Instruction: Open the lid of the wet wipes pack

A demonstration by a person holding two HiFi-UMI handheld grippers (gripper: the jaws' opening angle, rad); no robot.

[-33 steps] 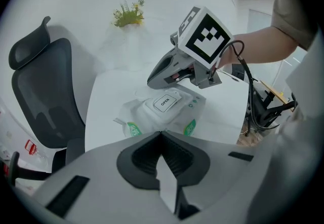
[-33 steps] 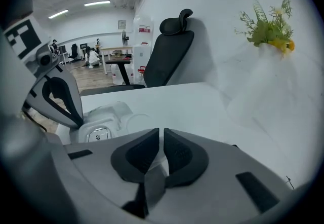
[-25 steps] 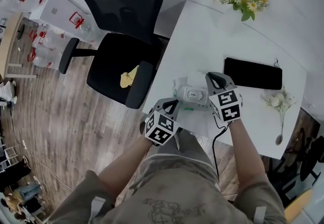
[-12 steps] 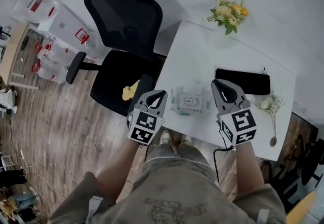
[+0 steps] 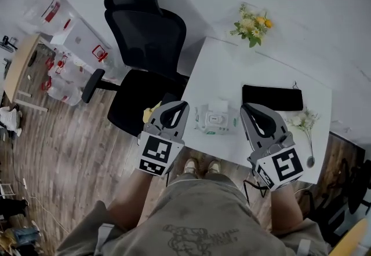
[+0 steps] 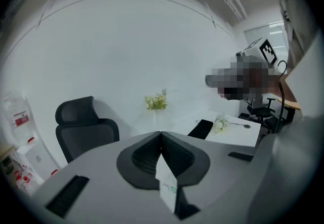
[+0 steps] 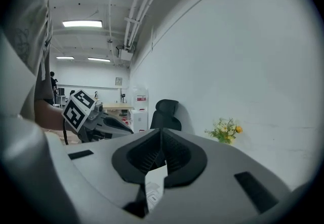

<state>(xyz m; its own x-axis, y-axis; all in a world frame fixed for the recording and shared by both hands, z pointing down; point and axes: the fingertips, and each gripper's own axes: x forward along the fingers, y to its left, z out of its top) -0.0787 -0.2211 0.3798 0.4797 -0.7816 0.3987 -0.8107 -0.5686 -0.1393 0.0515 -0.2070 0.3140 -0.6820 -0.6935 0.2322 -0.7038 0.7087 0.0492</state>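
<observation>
The wet wipes pack lies near the front edge of the white table, pale green and white. A white flap stands at its far side; I cannot tell whether that is the lid. Both grippers hang well above the table on either side of the pack and touch nothing. My left gripper is shut and empty, its jaws meeting in the left gripper view. My right gripper is also shut and empty. A sliver of the pack shows below each pair of jaws.
A black office chair stands left of the table with a yellow item on its seat. On the table lie a black pad, yellow flowers at the far edge and a white flower sprig at the right. Clear storage boxes sit far left.
Both grippers have risen from beside the pack towards the camera and drawn apart. The pack has stayed on the table.
</observation>
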